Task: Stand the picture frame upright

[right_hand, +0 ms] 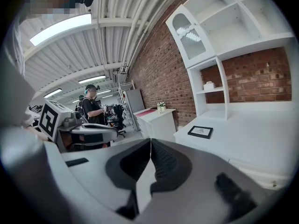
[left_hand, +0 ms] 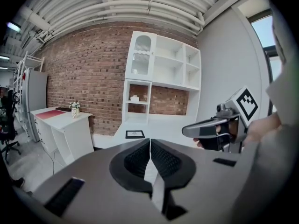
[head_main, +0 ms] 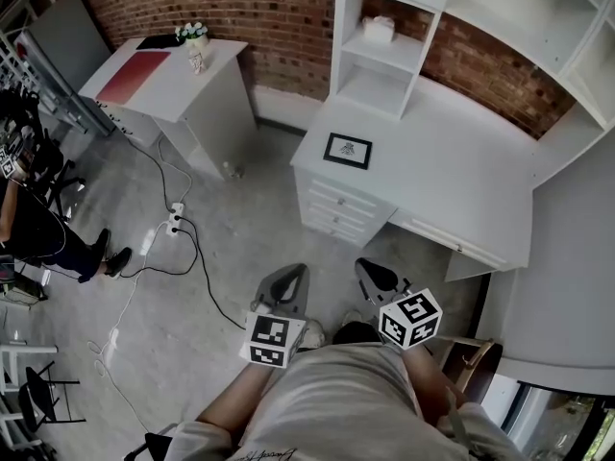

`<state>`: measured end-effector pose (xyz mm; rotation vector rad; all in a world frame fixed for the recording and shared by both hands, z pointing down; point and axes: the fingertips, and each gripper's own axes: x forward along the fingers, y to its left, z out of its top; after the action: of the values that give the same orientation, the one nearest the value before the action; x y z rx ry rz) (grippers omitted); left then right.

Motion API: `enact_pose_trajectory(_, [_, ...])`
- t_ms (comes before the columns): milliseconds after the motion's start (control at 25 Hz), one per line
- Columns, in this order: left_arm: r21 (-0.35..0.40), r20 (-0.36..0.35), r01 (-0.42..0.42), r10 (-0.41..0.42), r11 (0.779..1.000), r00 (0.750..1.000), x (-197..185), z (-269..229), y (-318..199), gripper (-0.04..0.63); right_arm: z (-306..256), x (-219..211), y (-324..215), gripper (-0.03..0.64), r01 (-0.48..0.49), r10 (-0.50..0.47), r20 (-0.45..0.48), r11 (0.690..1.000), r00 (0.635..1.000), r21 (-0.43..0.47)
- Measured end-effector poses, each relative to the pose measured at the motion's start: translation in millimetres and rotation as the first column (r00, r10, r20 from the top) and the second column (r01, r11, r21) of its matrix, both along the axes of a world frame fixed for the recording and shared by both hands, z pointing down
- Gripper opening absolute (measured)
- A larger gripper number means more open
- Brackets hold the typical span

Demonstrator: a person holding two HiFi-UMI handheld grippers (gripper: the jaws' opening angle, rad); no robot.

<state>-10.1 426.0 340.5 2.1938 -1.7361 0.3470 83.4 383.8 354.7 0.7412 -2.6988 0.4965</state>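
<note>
A black picture frame [head_main: 348, 150] lies flat on the white desk [head_main: 461, 161], near its left corner; it shows small in the left gripper view [left_hand: 135, 134] and the right gripper view [right_hand: 200, 131]. Both grippers hover close to my body, well short of the desk. My left gripper [head_main: 296, 273] is shut with nothing between its jaws [left_hand: 150, 141]. My right gripper [head_main: 370, 269] is also shut and empty [right_hand: 150, 141]. The right gripper appears at the right of the left gripper view [left_hand: 219, 127].
White shelving [head_main: 389, 46] with a small box stands on the desk behind the frame. A second white table [head_main: 173, 75] with a flower vase [head_main: 196, 48] stands to the left. Cables and a power strip [head_main: 175, 221] lie on the floor. A person [head_main: 38, 229] is at far left.
</note>
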Motion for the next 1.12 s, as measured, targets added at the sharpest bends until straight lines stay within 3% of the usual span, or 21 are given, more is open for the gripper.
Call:
enact_pose_trajectory(320, [0.002, -0.026, 0.0, 0.0, 1.0, 1.0, -8, 10, 2, 0.018, 9, -2, 2, 0.028, -0.022, 0.022, -0.01, 1.0, 1.0, 0.001])
enact_pose_trajectory(600, [-0.009, -0.045, 0.009, -0.009, 1.0, 0.999, -14, 19, -25, 0.018, 15, -10, -26, 0.028, -0.022, 0.021, -0.011, 1.0, 1.0, -0.009])
enact_pose_trajectory(1120, [-0.033, -0.04, 0.032, -0.033, 0.999, 0.999, -20, 28, -185, 0.018, 22, -19, -190, 0.028, -0.012, 0.013, 0.007, 1.0, 1.0, -0.024])
